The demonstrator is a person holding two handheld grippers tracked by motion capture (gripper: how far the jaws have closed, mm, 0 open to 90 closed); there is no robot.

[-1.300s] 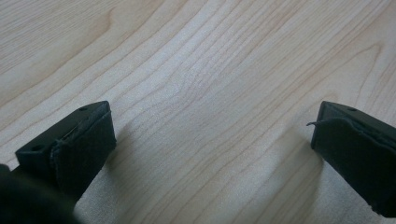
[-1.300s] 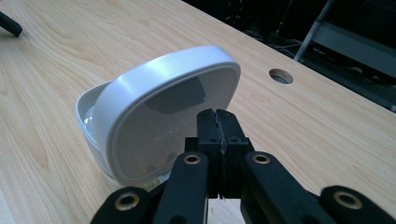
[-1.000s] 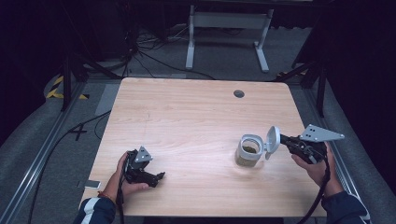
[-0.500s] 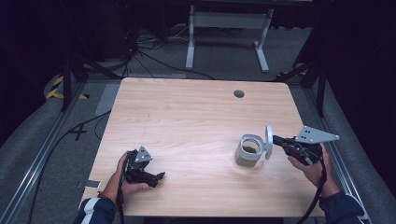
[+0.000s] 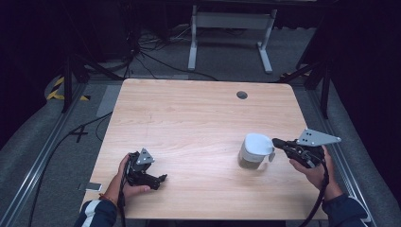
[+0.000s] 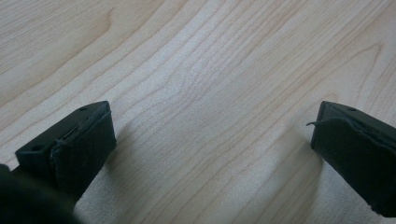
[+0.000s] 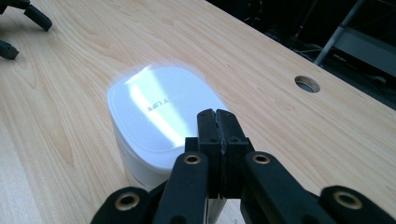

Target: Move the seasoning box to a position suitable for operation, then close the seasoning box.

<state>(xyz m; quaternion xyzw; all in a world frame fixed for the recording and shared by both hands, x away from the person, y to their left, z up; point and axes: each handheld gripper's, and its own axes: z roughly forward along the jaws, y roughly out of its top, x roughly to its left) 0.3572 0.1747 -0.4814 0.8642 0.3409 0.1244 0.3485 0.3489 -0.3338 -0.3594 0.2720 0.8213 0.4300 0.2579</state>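
A white container (image 5: 249, 161) stands on the right part of the wooden table (image 5: 189, 113), and its white lid (image 5: 257, 143) lies flat on top. My right gripper (image 5: 277, 142) reaches in from the right, shut on the lid's right edge. In the right gripper view the closed jaws of the right gripper (image 7: 217, 119) overlap the rim of the lid (image 7: 159, 106), above the container wall (image 7: 135, 168). My left gripper (image 5: 160, 180) rests low on the table near the front left, open. Bare wood lies between the jaws of the left gripper (image 6: 210, 154).
A round cable hole (image 5: 242, 95) sits near the table's far edge. On the floor beyond the table stand a white metal frame (image 5: 227, 21) and loose cables (image 5: 156, 56). A small flat object (image 5: 91, 187) lies on the floor by the front left corner.
The lid, held upright beside the open container before, has been swung down flat onto the container by my right gripper. The left gripper has stayed put.
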